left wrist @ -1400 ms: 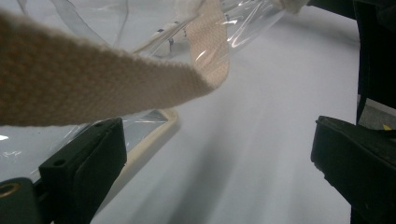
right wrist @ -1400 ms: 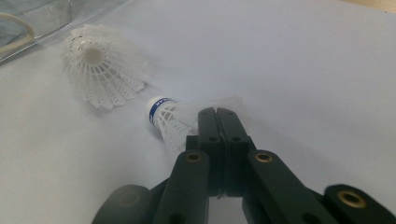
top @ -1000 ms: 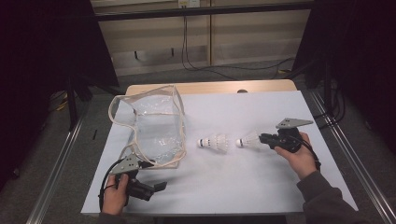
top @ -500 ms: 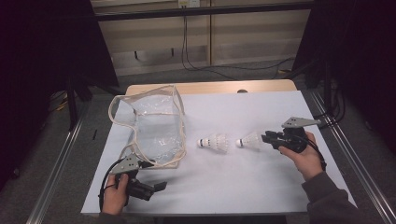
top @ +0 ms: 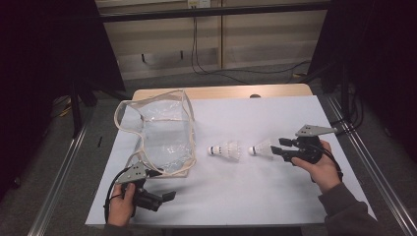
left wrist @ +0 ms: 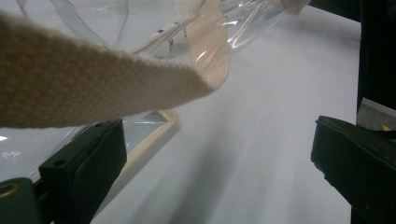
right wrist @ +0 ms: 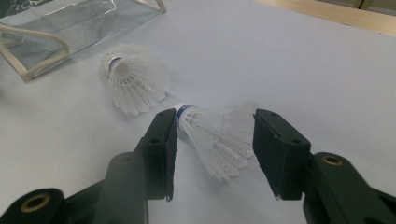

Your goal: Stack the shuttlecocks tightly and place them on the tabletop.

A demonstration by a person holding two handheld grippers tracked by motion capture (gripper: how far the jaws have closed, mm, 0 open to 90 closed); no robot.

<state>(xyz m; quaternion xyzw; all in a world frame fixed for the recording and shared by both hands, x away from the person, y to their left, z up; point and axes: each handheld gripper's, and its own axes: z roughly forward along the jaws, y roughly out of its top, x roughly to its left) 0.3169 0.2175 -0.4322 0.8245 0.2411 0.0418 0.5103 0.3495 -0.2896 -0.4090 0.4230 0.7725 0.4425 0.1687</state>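
Note:
Two white feather shuttlecocks lie on the white table cover (top: 246,196). The left shuttlecock (top: 223,149) (right wrist: 133,79) lies alone. The right shuttlecock (top: 260,149) (right wrist: 215,133) lies on its side between the jaws of my right gripper (top: 278,146) (right wrist: 215,116). Those jaws have just been opening and stand apart on either side of it, no longer pressing it. A clear plastic bag (top: 162,132) (left wrist: 154,28) with cream straps lies at the left. My left gripper (top: 169,195) (left wrist: 215,140) rests open at the bag's near corner, with a strap (left wrist: 93,88) hanging above its jaw.
The bag's cream-trimmed edge (right wrist: 28,70) lies beyond the far shuttlecock. Bare wood of the table (top: 221,92) shows past the cover's back edge. Metal rails (top: 373,172) run along both sides of the table.
My right gripper's jaws have spread apart and the hand has drawn slightly to the right. The shuttlecock it was shut on now lies loose between them. The left hand has not moved.

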